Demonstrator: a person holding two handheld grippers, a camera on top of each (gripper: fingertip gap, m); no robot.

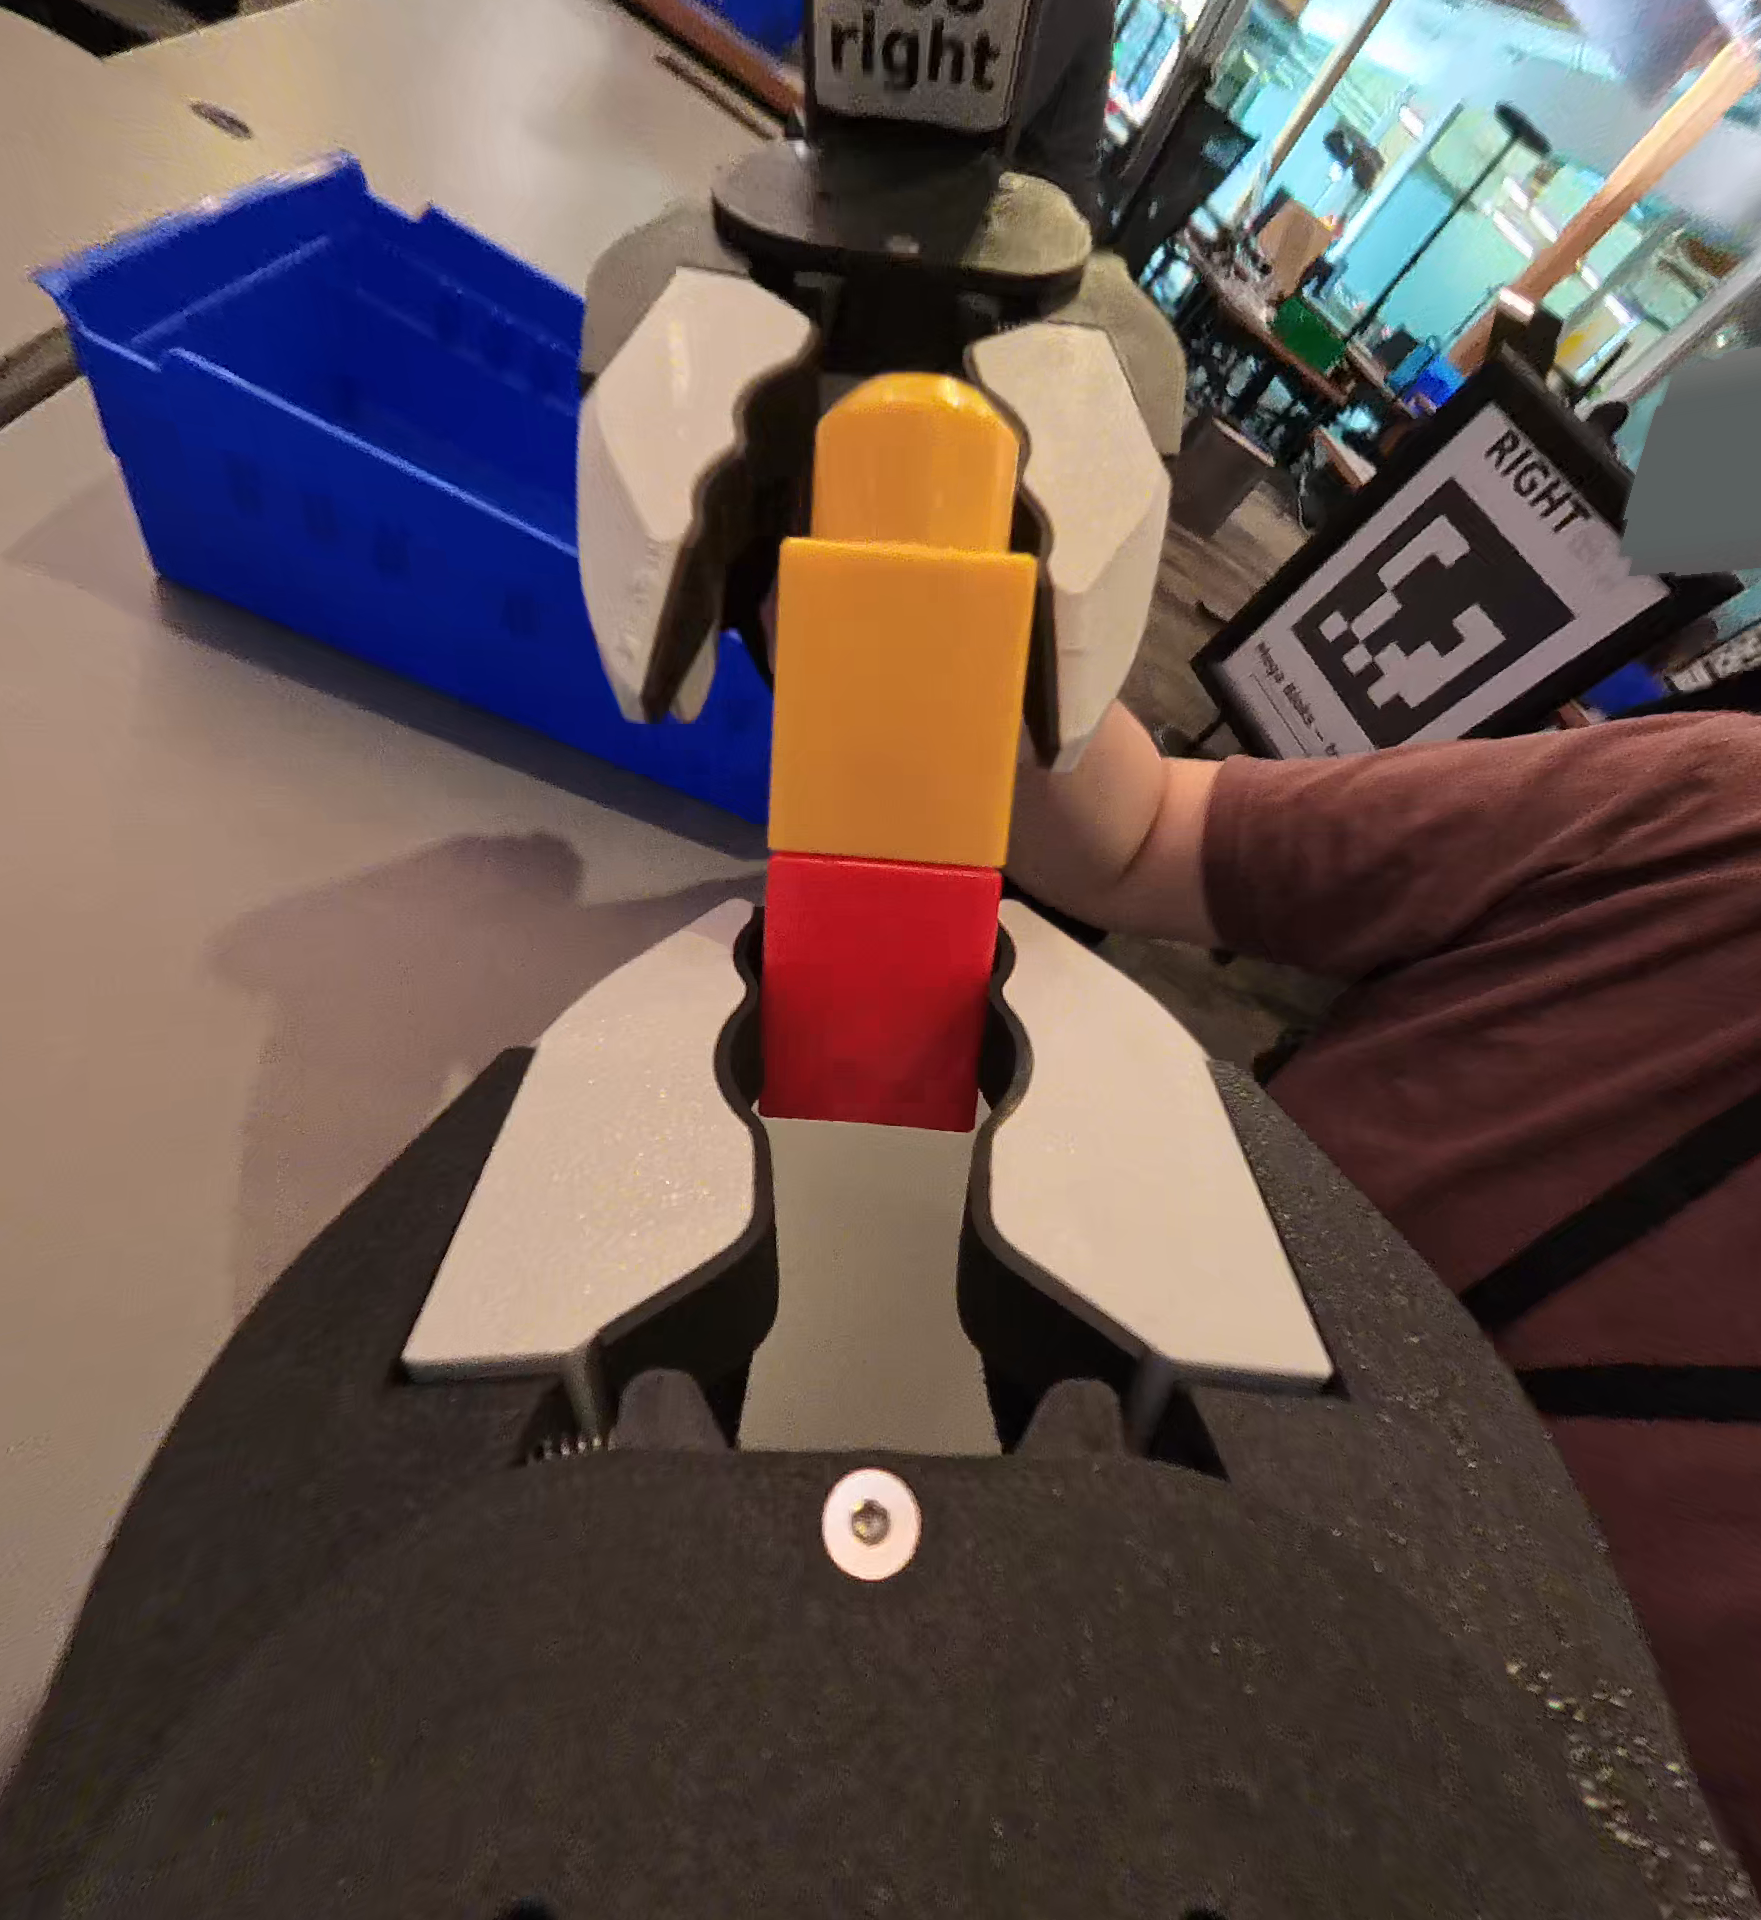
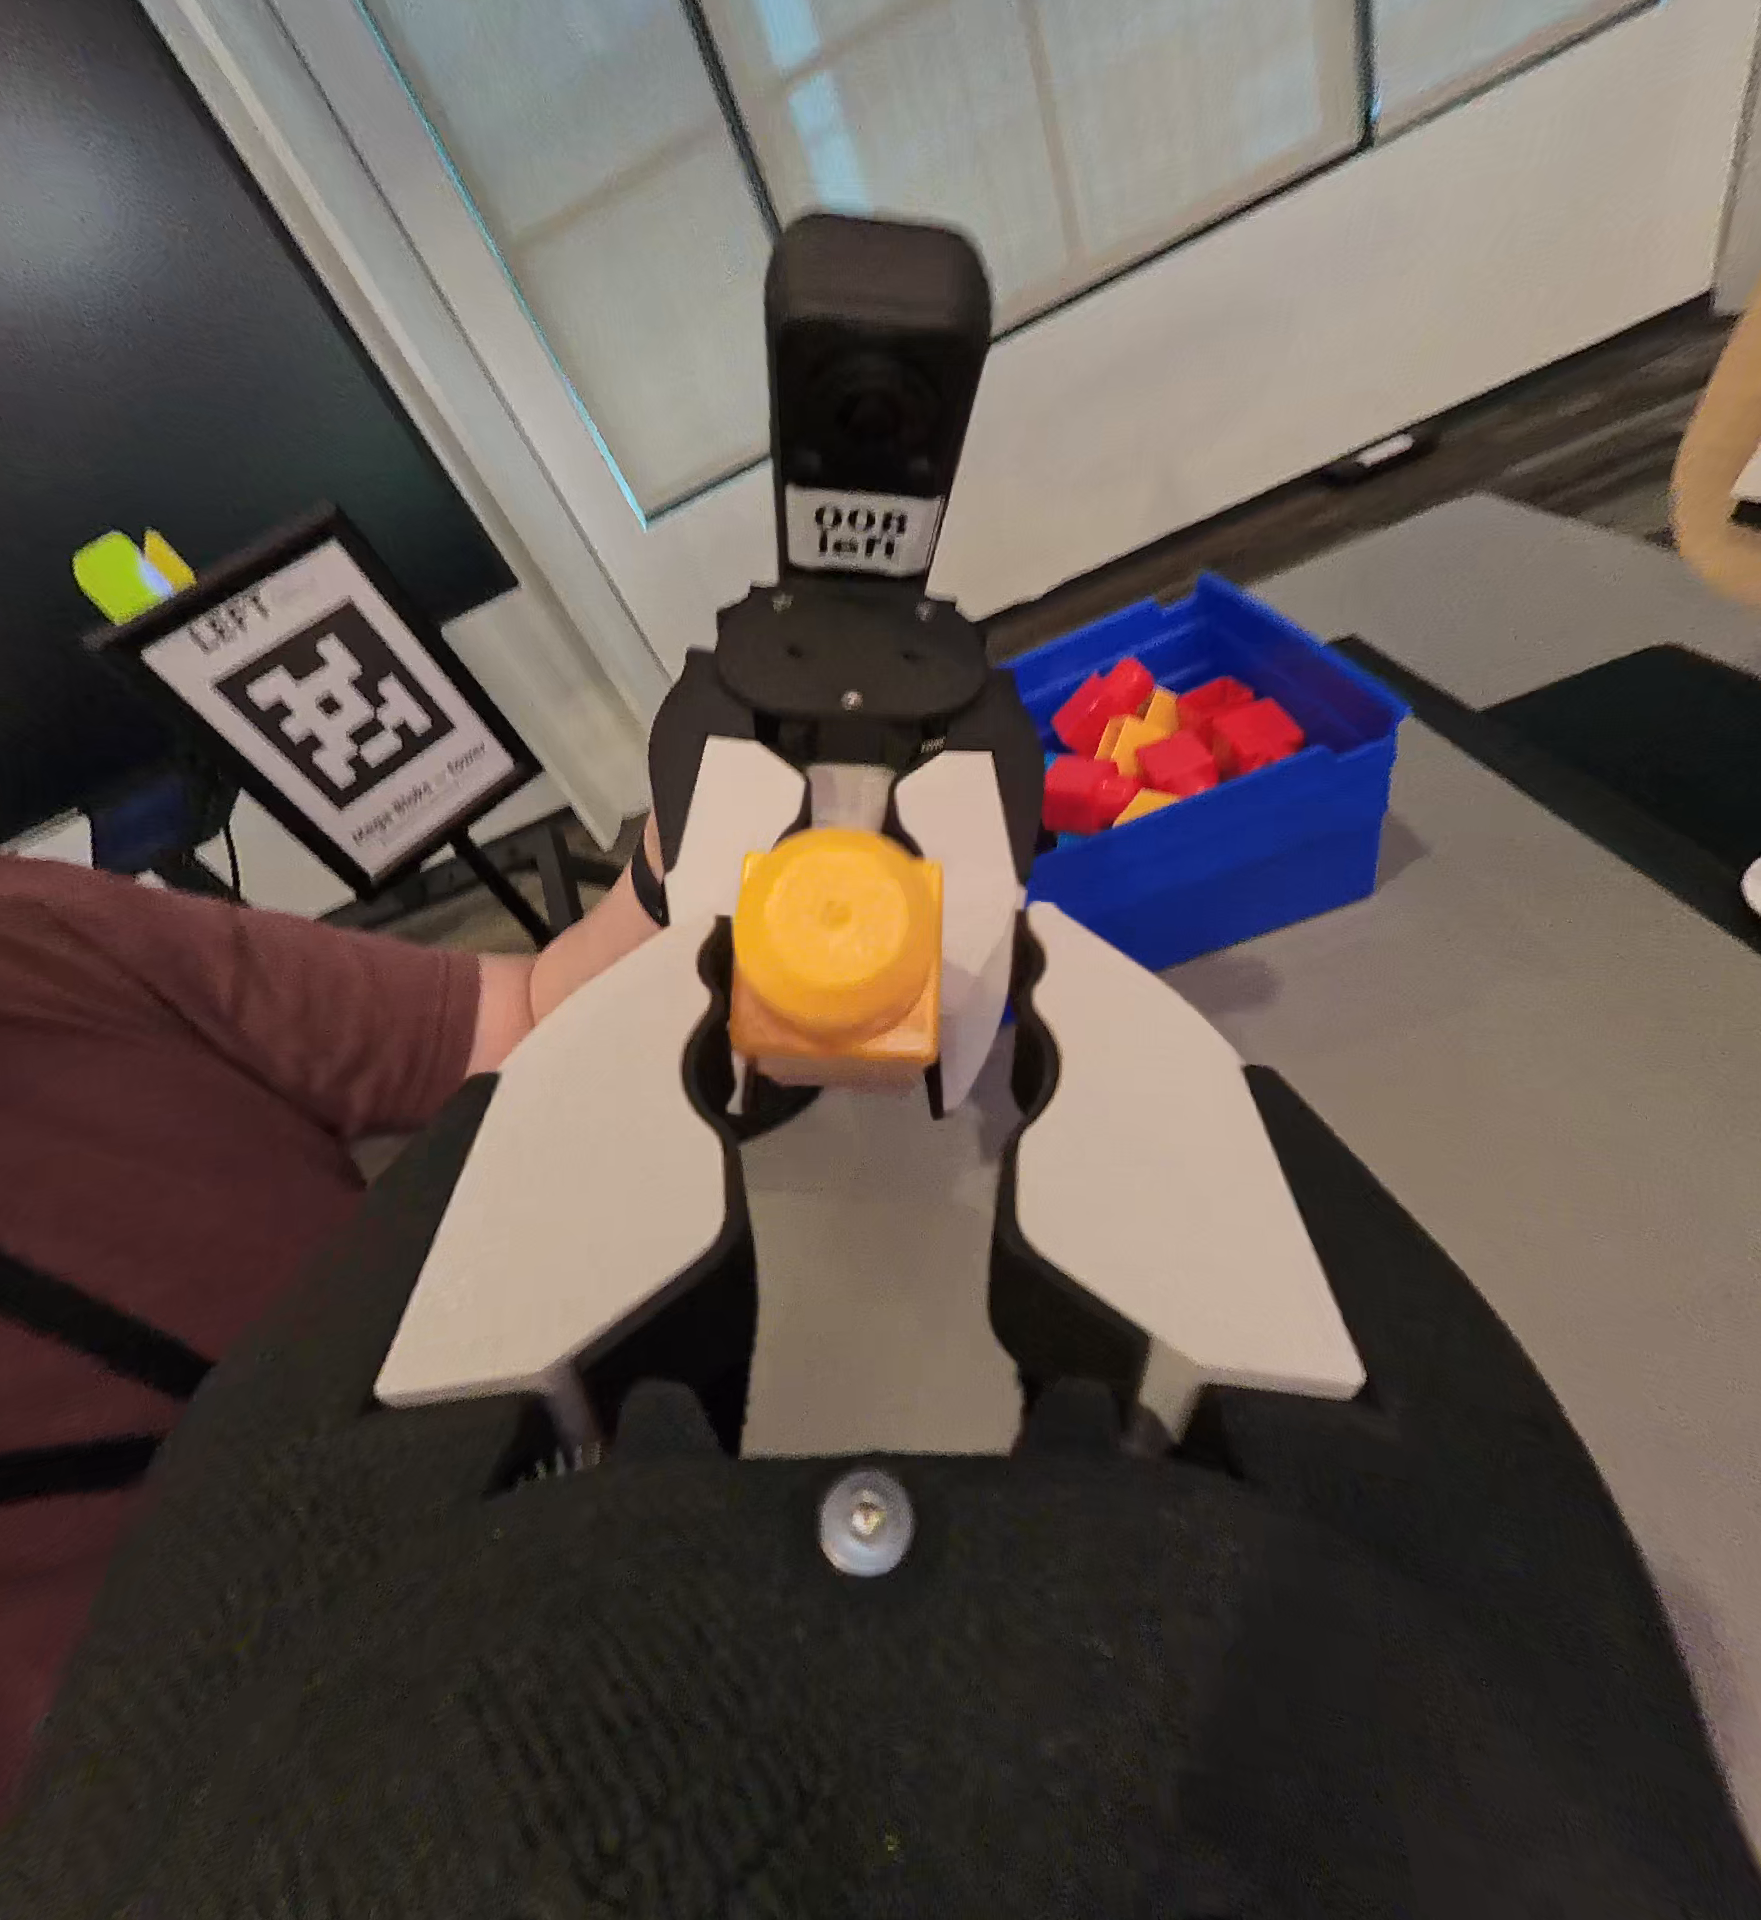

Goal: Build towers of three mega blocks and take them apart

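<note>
My left gripper [image 1: 876, 935] is shut on a red block [image 1: 876, 997], with both pads pressed on its sides. An orange block [image 1: 902, 696] is stuck onto the red one, and its stud points at my right gripper [image 1: 871, 727]. The pair is held above the grey table [image 1: 128, 831]. My right gripper [image 2: 871, 935] is open around the orange block [image 2: 834, 945]. The left wrist view shows a gap beside its fingers [image 1: 647, 582]. In the right wrist view the red block is hidden behind the orange one.
A blue bin [image 1: 336, 436] stands on the table behind the grippers. Another blue bin [image 2: 1271, 842] holds several red and orange blocks [image 2: 1177, 748]. Marker signs on stands [image 1: 1427, 613] [image 2: 336, 707] stand off the table. A person's maroon sleeve [image 1: 1530, 935] is beside the grippers. Left tips to right tips: about 4 cm.
</note>
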